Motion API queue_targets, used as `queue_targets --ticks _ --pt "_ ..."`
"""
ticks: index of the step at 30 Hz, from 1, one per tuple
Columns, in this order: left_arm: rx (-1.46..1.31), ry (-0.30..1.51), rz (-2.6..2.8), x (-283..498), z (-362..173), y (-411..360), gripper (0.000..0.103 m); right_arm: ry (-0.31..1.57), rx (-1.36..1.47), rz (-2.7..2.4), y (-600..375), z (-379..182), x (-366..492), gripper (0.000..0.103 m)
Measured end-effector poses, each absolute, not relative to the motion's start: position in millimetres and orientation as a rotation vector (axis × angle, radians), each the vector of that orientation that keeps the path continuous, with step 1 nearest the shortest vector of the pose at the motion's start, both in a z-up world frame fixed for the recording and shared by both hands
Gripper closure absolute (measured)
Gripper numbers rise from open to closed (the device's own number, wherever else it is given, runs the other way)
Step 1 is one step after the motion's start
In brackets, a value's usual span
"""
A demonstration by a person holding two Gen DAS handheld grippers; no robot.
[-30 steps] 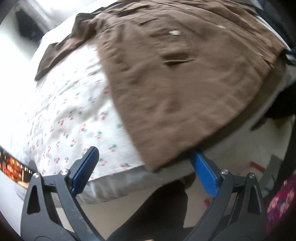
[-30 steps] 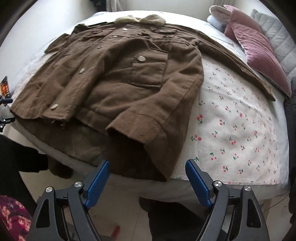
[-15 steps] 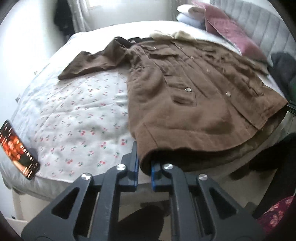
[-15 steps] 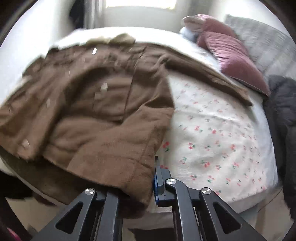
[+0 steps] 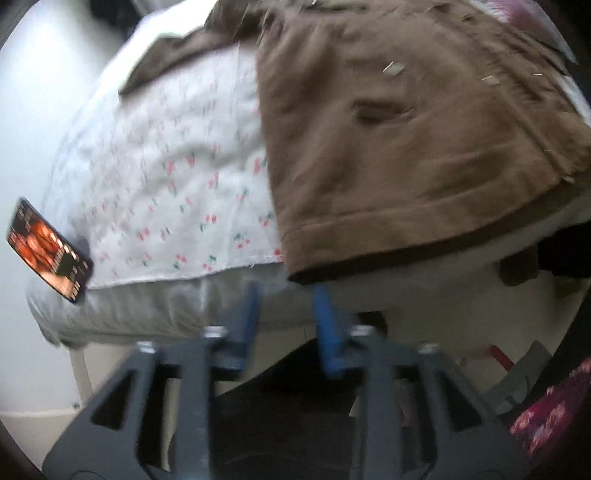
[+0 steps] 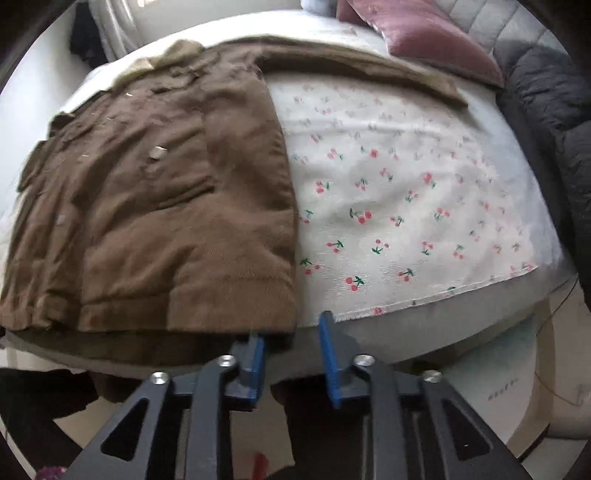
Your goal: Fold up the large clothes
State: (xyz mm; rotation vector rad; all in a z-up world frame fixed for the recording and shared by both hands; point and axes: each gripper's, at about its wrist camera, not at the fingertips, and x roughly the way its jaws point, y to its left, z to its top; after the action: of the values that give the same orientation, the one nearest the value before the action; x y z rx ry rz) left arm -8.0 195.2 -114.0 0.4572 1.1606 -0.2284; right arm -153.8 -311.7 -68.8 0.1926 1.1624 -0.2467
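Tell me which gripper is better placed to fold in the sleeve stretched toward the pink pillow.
Probably the right gripper: that sleeve and the pink pillow lie on its side. The left gripper faces the jacket's opposite hem corner.

bare sheet (image 6: 406,192) beside jacket (image 6: 166,206), phone (image 5: 48,251) at corner

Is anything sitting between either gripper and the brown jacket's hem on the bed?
Nothing visible does. The left gripper and right gripper, jaws just reopened and empty, sit right below the brown corduroy jacket's hem.
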Motion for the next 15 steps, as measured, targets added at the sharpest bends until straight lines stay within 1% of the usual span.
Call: queue_targets --ticks 1,2,3,6,8,12,15 --pt "0.449 1.125 -0.262 -15 -106 191 0.038 1.128 0.164 -0.198 -301 -58 -159 0.058" --pt "0.432 1.077 -0.324 -24 -95 183 0.034 1.103 0.13 -0.163 -290 -51 -163 0.05" --pt "0.418 1.041 -0.384 -30 -88 173 0.034 1.074 0.076 -0.118 -276 -45 -164 0.046" --pt "0.402 0.992 -0.515 -34 -79 138 0.034 1.02 -0.066 0.019 -230 -38 -158 0.045" --pt "0.424 0.968 -0.596 -37 -84 103 0.034 1.002 -0.117 0.101 -202 -39 -149 0.045" --pt "0.532 0.95 -0.68 -32 -103 55 0.034 1.014 -0.23 0.204 -163 -59 -131 0.046" --pt "0.539 0.949 -0.724 -25 -109 37 0.034 1.044 -0.237 0.272 -147 -78 -118 0.046"
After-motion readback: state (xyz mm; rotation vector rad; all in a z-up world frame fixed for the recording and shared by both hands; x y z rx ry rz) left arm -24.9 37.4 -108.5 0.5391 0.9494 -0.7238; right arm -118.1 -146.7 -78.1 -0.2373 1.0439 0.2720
